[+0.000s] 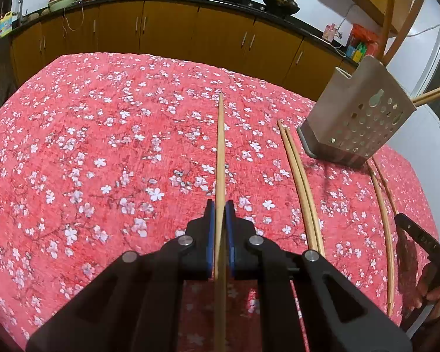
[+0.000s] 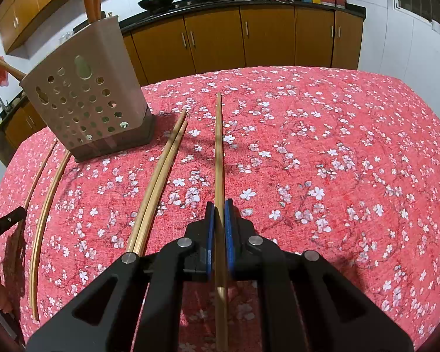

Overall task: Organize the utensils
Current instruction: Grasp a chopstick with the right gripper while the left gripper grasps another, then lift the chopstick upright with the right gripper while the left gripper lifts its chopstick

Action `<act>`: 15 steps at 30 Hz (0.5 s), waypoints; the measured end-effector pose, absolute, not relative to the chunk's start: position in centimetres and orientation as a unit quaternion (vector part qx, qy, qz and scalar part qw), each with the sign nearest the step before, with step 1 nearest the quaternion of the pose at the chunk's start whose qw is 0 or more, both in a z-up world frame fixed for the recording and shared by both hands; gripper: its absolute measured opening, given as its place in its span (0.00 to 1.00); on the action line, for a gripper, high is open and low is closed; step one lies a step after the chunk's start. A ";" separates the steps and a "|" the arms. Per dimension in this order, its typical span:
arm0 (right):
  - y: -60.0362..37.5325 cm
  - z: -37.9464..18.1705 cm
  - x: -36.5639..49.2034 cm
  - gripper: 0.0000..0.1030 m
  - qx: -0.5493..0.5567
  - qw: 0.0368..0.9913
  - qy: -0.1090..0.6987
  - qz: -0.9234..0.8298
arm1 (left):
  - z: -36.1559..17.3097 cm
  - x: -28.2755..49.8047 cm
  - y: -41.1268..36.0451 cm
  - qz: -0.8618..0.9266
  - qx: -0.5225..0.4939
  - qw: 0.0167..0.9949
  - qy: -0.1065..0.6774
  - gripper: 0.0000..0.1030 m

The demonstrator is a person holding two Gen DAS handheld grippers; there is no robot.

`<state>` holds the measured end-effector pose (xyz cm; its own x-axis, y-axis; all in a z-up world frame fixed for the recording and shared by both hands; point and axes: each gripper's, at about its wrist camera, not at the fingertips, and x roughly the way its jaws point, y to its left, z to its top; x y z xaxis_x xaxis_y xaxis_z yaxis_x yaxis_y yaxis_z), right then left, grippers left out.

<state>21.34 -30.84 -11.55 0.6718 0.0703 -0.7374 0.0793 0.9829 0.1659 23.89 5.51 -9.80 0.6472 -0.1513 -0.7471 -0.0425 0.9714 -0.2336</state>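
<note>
Chopstick (image 1: 220,152) clamped in left gripper (image 1: 220,214); right gripper (image 2: 219,214) pinches second chopstick (image 2: 218,152). Both point over red floral cloth (image 2: 337,161). Loose pair (image 2: 158,182) lies beside perforated holder (image 2: 85,102) (chopsticks already inside).

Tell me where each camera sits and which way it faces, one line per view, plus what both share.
Left wrist: on the left gripper, looking forward and down over the red floral tablecloth; jaws shut on a wooden chopstick; the other gripper's edge and a hand show at right.
Right wrist: on the right gripper, same slant, gripping its own chopstick.
Shared: the perforated grey utensil holder, loose chopsticks, kitchen cabinets.
</note>
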 end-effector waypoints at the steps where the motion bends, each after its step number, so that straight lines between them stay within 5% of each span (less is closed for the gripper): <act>1: -30.8 -11.5 21.3 0.08 0.093 0.910 0.405 -0.002 | -9.8 23.9 5.5 -0.030 -0.116 0.900 0.419 0.10; 15: -30.1 -11.5 19.4 0.08 0.071 0.910 0.408 -0.004 | -9.5 22.1 4.4 -0.018 -0.077 0.903 0.423 0.10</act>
<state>19.39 -30.09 -11.45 0.6674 0.0511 -0.7429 0.0652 0.9898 0.1266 22.08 4.39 -9.53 0.6416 -0.0984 -0.7607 -0.0323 0.9874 -0.1549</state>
